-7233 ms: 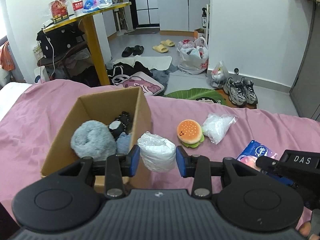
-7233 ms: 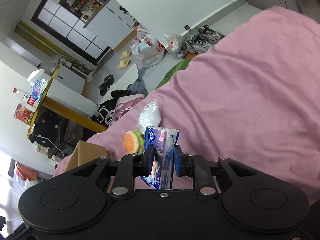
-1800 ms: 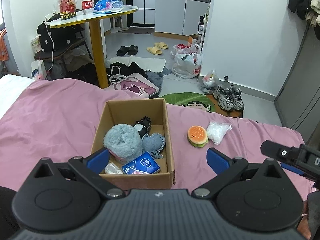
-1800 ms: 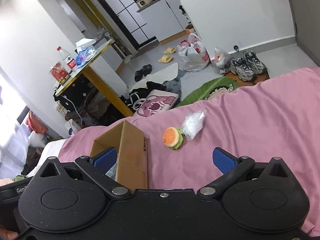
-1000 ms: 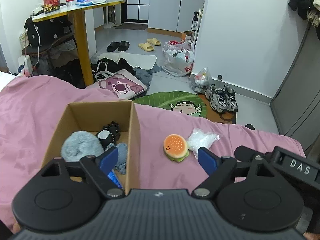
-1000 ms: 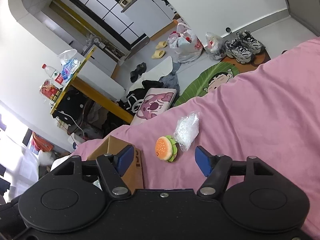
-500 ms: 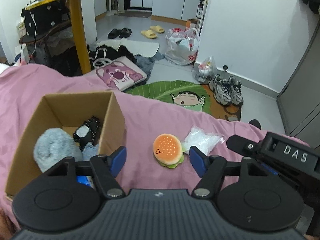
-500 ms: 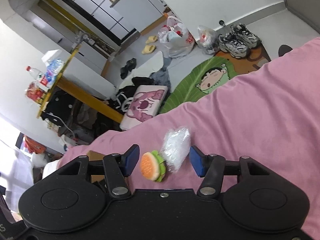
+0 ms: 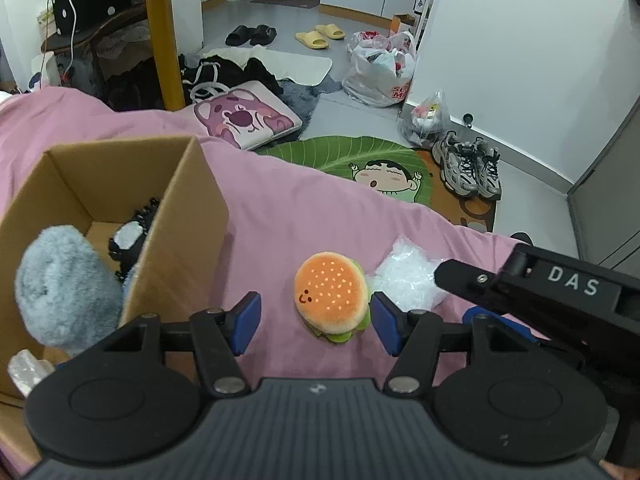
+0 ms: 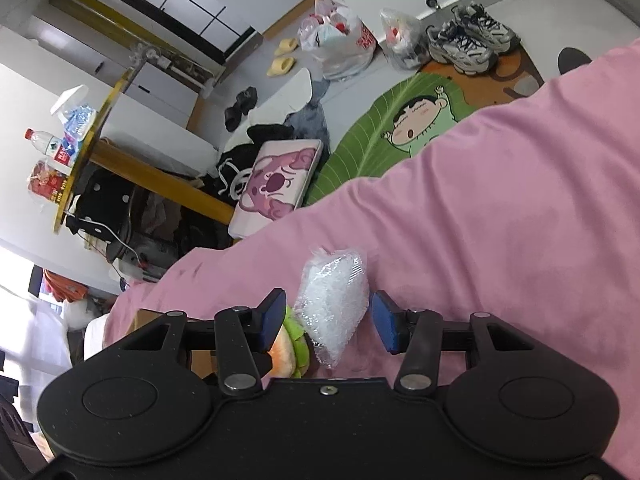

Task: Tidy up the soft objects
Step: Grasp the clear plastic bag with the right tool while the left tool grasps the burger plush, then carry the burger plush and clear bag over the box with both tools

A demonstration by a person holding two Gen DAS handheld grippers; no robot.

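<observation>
Both grippers' jaws apart: left gripper (image 9: 315,321) round burger plush (image 9: 331,297), right gripper (image 10: 327,326) round half-hidden plastic bag (image 10: 334,298).

The cardboard box (image 9: 188,216) runs off the left edge of the left wrist view, and its near wall hides part of the black-and-white toy (image 9: 130,236) inside. In the right wrist view, the burger plush (image 10: 290,350) is mostly hidden behind the right gripper (image 10: 326,322), and only 1 sliver of box shows beneath it.
</observation>
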